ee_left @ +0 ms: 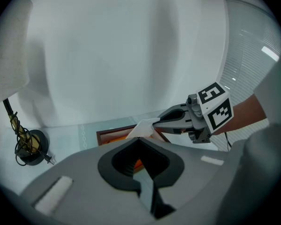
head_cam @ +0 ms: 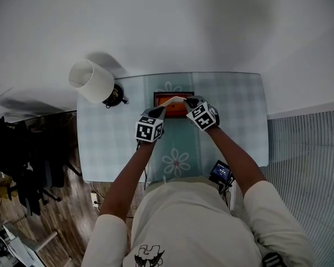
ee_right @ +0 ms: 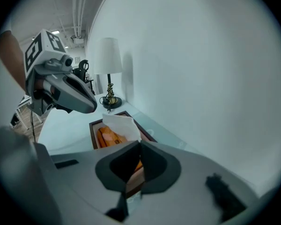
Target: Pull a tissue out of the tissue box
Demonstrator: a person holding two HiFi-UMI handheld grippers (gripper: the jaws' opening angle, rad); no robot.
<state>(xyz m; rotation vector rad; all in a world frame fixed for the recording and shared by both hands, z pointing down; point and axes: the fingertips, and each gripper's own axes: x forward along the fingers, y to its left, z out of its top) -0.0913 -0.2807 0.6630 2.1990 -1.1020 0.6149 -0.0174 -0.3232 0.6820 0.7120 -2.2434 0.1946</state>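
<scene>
Over tissue box (head_cam: pixel 173 93) rim: right hand-held gripper (ee_right: pixel 139 144) clenched on tissue (ee_right: pixel 122 125), left hand-held gripper (ee_left: pixel 140 140) clenched empty.

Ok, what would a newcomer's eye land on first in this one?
The two grippers meeting over the tissue box at the middle of the table. The right hand-held gripper is pinched shut on a white tissue standing up out of the box, and the left hand-held gripper is beside it with its jaws together. After that, the white-shaded lamp at the table's far left corner.
</scene>
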